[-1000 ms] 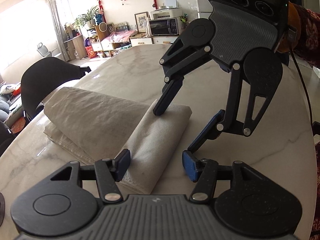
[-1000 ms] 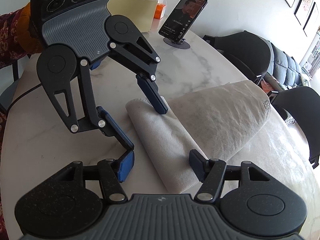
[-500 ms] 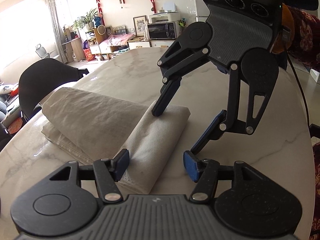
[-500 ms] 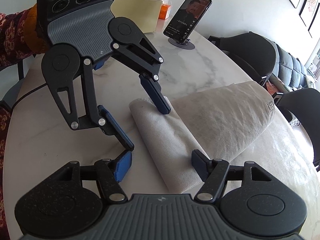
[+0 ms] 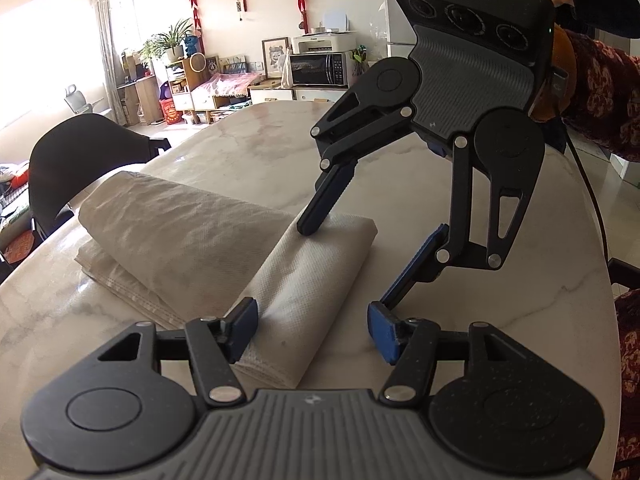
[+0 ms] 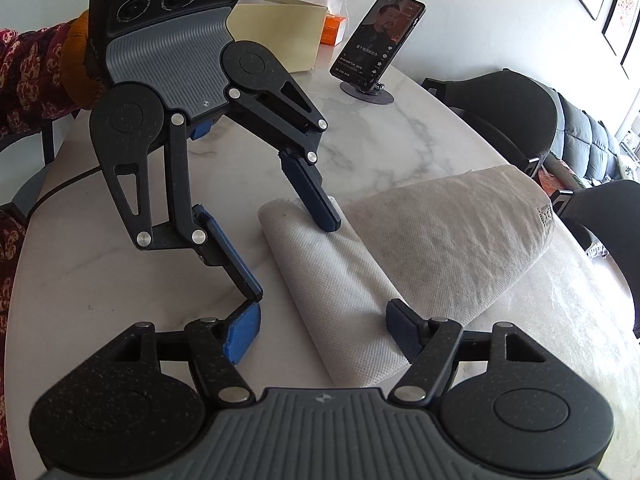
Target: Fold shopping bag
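A beige non-woven shopping bag point(image 5: 312, 280) lies folded on the marble table point(image 5: 260, 160), a narrow folded strip toward me and a puffy wider part behind. My left gripper point(image 5: 311, 330) stands open astride the strip's near end, its right pad clear of the cloth. Facing it, my right gripper point(image 5: 346, 266) has one fingertip on the strip's far end and the other on the table. In the right wrist view the right gripper point(image 6: 323, 330) straddles the bag point(image 6: 340, 280); its jaws are opening and do not press the cloth. The left gripper point(image 6: 292, 259) stands opposite.
A phone on a stand point(image 6: 380, 36) and a pale yellow box point(image 6: 280, 32) stand at the table's far end. Black chairs point(image 5: 76, 160) point(image 6: 508, 112) line the table's edge beyond the bag. A patterned sleeve point(image 5: 600, 92) and a cable point(image 5: 592, 200) trail behind the right gripper.
The right gripper's jaws have spread a little wider. The bag and both hands stay where they were.
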The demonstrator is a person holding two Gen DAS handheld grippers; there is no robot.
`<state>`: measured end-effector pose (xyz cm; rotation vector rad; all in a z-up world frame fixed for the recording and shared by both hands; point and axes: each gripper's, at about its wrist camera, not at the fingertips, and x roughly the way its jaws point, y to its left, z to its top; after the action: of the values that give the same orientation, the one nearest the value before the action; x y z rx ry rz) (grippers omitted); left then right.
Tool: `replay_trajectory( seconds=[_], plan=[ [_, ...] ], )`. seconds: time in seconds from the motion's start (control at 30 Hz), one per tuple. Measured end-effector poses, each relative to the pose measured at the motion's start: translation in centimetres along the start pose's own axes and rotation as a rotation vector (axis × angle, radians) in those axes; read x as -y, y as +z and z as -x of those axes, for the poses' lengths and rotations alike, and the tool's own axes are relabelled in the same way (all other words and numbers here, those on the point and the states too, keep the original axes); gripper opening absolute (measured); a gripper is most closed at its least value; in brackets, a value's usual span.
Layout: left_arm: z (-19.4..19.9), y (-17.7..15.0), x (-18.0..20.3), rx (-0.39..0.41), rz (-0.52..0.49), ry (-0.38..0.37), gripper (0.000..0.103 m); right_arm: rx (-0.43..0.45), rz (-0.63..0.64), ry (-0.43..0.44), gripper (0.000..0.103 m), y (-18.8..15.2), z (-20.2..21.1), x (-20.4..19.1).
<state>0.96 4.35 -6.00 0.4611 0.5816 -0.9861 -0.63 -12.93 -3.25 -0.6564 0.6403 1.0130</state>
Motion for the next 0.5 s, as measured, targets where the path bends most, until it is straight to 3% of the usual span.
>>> replay_trajectory(
  seconds=[0.2, 0.37, 0.5],
  plan=[
    [0.1, 0.1, -0.4, -0.012, 0.004, -0.03, 0.061, 0.014, 0.005, 0.011, 0.074, -0.3, 0.0, 0.5],
    [0.2, 0.3, -0.7, -0.024, 0.001, -0.055, 0.061, 0.009, 0.012, -0.021, 0.064, 0.0, -0.2, 1.0],
    [0.2, 0.4, -1.0, -0.023, 0.009, -0.072, 0.061, 0.009, -0.009, -0.006, 0.063, -0.1, -0.3, 1.5]
  ],
)
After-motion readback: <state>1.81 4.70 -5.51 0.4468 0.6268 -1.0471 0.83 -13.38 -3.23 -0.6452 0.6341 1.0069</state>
